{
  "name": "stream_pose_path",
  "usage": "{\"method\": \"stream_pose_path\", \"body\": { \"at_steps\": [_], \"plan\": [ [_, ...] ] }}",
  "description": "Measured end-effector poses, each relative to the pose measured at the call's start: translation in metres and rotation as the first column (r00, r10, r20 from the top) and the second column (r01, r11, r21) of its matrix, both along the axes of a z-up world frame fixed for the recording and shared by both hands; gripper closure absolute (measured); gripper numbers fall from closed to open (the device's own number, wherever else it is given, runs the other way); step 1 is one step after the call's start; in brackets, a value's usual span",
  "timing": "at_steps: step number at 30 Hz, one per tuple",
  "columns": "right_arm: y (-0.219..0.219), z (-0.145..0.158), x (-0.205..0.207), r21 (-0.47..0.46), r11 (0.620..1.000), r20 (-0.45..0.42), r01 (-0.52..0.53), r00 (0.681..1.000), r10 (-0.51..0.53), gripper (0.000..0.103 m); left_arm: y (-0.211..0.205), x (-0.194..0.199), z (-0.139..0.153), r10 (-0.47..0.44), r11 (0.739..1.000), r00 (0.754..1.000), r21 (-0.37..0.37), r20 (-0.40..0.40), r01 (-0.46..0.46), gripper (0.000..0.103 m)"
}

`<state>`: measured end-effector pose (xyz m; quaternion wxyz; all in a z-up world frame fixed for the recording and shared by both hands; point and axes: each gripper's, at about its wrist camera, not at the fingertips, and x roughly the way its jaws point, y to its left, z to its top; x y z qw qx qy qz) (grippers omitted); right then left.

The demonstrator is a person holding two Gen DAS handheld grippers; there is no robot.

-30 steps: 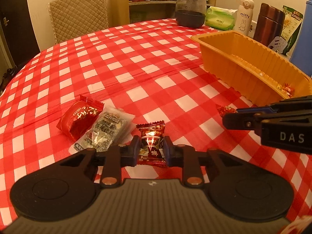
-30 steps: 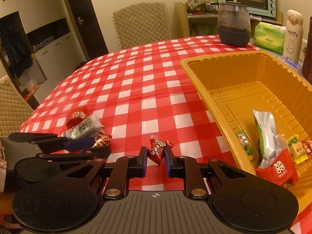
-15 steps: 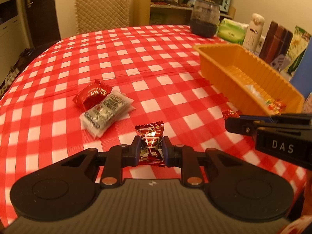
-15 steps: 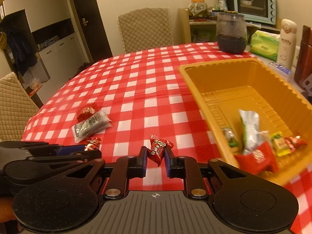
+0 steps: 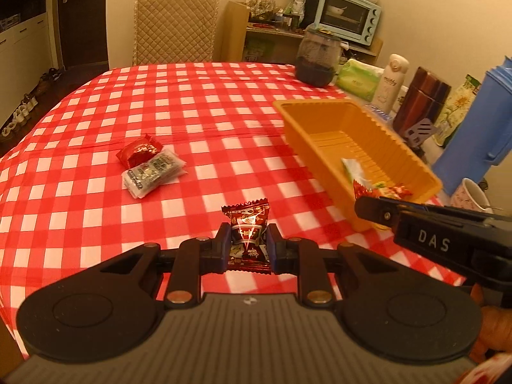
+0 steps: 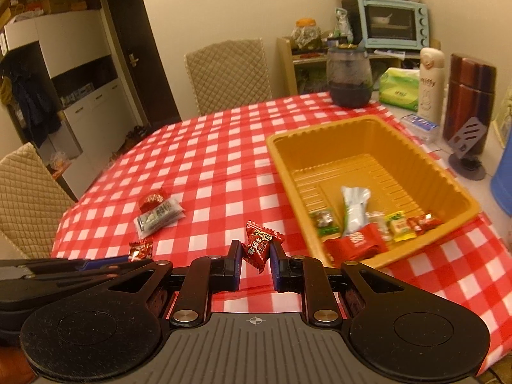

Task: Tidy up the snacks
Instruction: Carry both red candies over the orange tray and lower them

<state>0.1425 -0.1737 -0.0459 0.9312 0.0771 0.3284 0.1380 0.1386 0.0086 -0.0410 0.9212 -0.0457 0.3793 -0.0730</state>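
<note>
A crinkled dark red foil candy (image 5: 249,236) with serrated ends is clenched in the left tool (image 5: 248,249), low in the frame's centre. A twisted bright red candy (image 6: 260,247) is pinched in the right tool (image 6: 255,264). At right, a ribbed rectangular orange plastic tray (image 6: 377,147) is seen on the red-and-white checked surface (image 6: 208,160); several glossy packets (image 6: 355,211) are heaped at its near end. At centre left, a red packet (image 5: 139,152) and a clear flat packet (image 5: 153,172) lie touching on the cloth.

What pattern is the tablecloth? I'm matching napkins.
Red-and-white checks on the tablecloth; left wrist view shows it best.
</note>
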Motion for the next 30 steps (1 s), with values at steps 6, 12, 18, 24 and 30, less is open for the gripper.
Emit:
{"method": "stream_pose_path", "body": {
  "at_steps": [6,12,18,24,30],
  "plan": [
    [-0.018,0.014,-0.014,0.009,1.000,0.025,0.023,0.999,-0.023,0.084,-0.019,-0.014,0.015,-0.020,1.000,1.000,0.010,0.021,0.020,0.082],
    [-0.033,0.021,-0.024,0.018,0.999,0.041,0.041,0.998,-0.042,0.084,-0.031,-0.020,0.024,-0.034,0.999,0.999,0.009,0.036,0.033,0.082],
    [-0.046,0.023,-0.028,0.028,0.998,0.049,0.063,0.997,-0.064,0.084,-0.042,-0.021,0.028,-0.049,0.999,0.998,0.006,0.036,0.049,0.082],
    [-0.066,0.025,-0.026,0.035,0.994,0.055,0.101,0.993,-0.103,0.084,-0.056,-0.015,0.031,-0.078,0.997,0.996,0.001,0.039,0.078,0.082],
    [-0.099,0.026,-0.020,0.042,0.986,0.056,0.163,0.985,-0.165,0.084,-0.081,-0.002,0.032,-0.125,0.992,0.991,0.001,0.040,0.125,0.082]
  ]
}}
